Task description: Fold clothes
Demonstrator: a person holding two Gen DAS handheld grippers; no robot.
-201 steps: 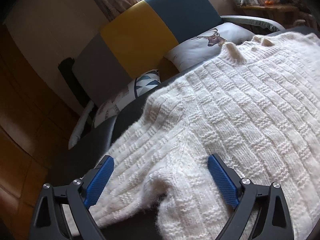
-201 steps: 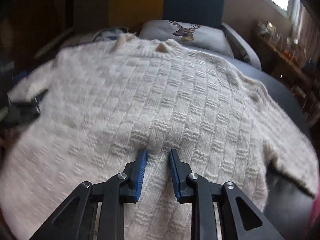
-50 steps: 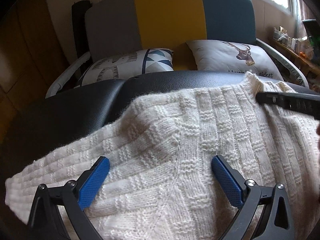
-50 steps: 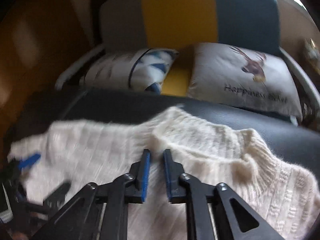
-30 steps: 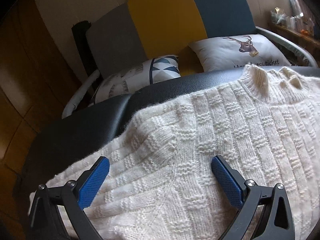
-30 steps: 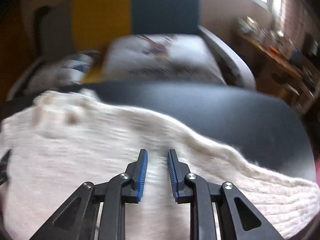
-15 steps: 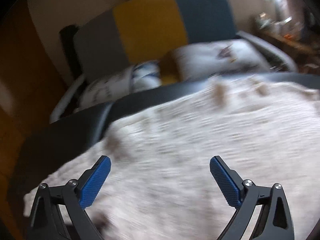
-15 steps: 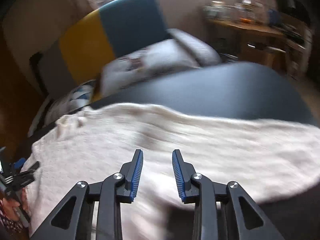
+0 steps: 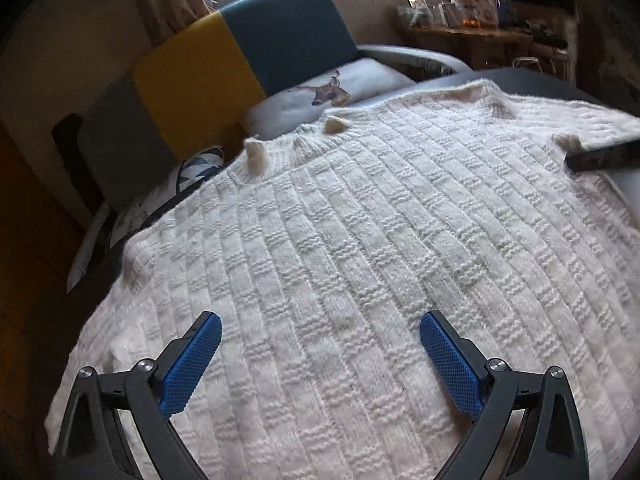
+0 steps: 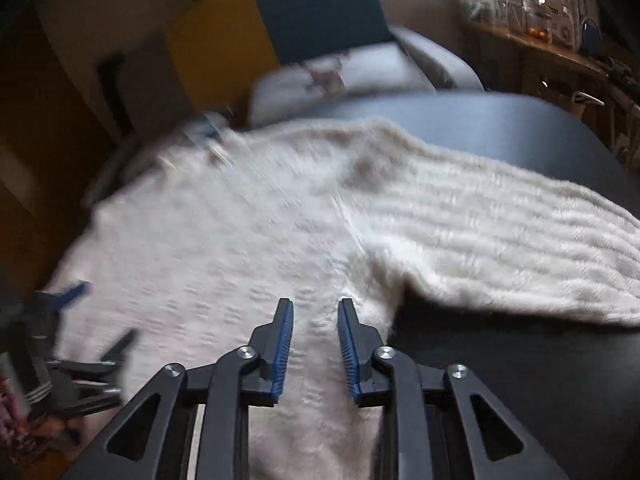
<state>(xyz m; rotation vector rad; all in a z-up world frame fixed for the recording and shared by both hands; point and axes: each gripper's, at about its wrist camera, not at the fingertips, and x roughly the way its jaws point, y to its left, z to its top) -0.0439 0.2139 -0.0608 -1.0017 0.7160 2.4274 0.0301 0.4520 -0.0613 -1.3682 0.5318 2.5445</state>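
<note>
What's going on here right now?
A person with two handheld grippers is folding a white knit sweater spread on a dark padded surface. The left gripper hovers wide open over the body. The right gripper, slightly open, is near the armpit; one sleeve lies stretched out. Neither holds fabric.

My sweater [image 9: 360, 248] is cream white, knitted in a checked basket-weave of small ribbed squares. It lies on a black padded top [image 10: 500, 128]. My tongs are black with blue pads [image 9: 192, 364]. The sofa [image 9: 200, 72] behind is grey, mustard yellow and teal in blocks; one pale cushion [image 9: 328, 94] carries a deer print.
</note>
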